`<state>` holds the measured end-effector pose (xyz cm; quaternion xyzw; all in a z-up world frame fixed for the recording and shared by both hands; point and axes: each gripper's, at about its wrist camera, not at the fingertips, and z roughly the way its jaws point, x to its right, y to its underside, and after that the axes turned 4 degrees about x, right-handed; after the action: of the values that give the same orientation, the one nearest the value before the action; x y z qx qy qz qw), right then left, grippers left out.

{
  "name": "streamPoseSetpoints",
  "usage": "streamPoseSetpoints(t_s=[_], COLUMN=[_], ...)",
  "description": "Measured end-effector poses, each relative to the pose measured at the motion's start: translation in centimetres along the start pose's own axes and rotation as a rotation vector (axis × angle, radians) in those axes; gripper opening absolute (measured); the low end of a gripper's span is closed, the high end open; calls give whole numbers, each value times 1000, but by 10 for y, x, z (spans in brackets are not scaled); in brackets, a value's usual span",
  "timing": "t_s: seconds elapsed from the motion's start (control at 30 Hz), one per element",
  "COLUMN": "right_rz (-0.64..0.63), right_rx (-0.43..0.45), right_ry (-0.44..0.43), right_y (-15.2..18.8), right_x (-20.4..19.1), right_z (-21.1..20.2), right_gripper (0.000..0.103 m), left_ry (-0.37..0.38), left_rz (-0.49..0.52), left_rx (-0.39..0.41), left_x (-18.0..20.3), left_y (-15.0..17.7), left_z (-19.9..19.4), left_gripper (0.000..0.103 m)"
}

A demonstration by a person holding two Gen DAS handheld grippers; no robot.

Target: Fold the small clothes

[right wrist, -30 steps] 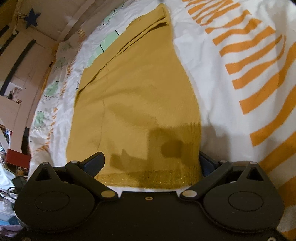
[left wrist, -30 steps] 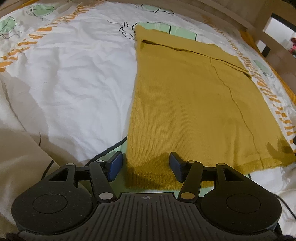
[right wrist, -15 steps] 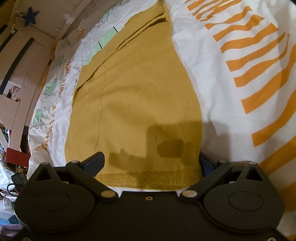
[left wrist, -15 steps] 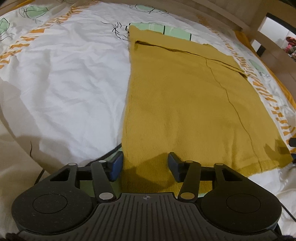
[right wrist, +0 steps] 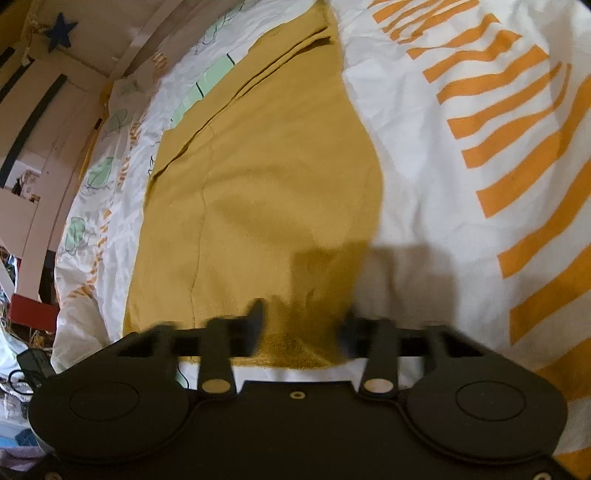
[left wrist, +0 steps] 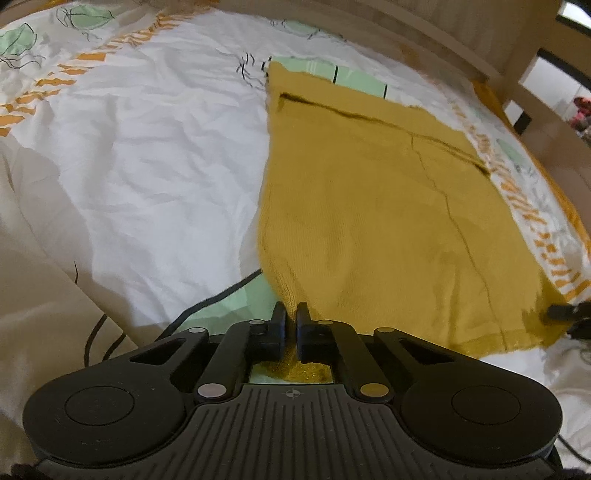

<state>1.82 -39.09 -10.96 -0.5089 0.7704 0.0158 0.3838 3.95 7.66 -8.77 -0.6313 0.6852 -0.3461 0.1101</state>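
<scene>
Nearest in the left wrist view, the left tool [left wrist: 291, 314] has its two fingers drawn together on the near left corner of the mustard knit garment [left wrist: 388, 221]. The cloth is bunched between the pads and its ribbed hem shows just behind them, above the tool's body. In the right wrist view the right tool [right wrist: 301, 325] has just been closing. Its fingers are blurred and a gap remains between them, with the garment's near right corner and hem lying in that gap. Whether the pads already press on the cloth cannot be told from the blur.

The garment lies flat on the bed, spread over a white duvet cover [left wrist: 155, 147] printed with orange stripes, pale green patches and thin black line drawings. From the near hem it runs away from both tools. A long crease runs along its length and a folded-over band lies across its far end. At the right edge of the left wrist view, a dark fingertip of the right tool sits at the garment's other near corner.

Beyond the bed, the left wrist view shows a light wooden bed frame [left wrist: 461, 48]. In the right wrist view a dark blue star [right wrist: 59, 35] hangs on pale wooden furniture at the upper left.
</scene>
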Motion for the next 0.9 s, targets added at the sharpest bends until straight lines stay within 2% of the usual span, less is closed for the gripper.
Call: streamPoseSetpoints(t_s=[0.07, 0.2, 0.47, 0.67, 0.9], right_rz=[-8, -47, -53, -68, -90], right_rx=[27, 108, 260, 311, 371], right_ry=[-5, -27, -83, -112, -129], right_y=[0, -1, -14, -32, -69], right_x=[-2, -11, -18, -25, -37], right_z=[-2, -12, -27, -32, -32], right_gripper=[24, 15, 13, 12, 13], left_ry=[6, 22, 74, 105, 115], left_rz=[-20, -67, -133, -161, -156], left_rx=[33, 100, 189, 234, 303], left_x=[-1, -2, -1, 1, 9], left_y=[-2, -8, -36, -63, -104], left_z=[-4, -13, -25, -24, -20], left_gripper=[4, 4, 4, 4, 4])
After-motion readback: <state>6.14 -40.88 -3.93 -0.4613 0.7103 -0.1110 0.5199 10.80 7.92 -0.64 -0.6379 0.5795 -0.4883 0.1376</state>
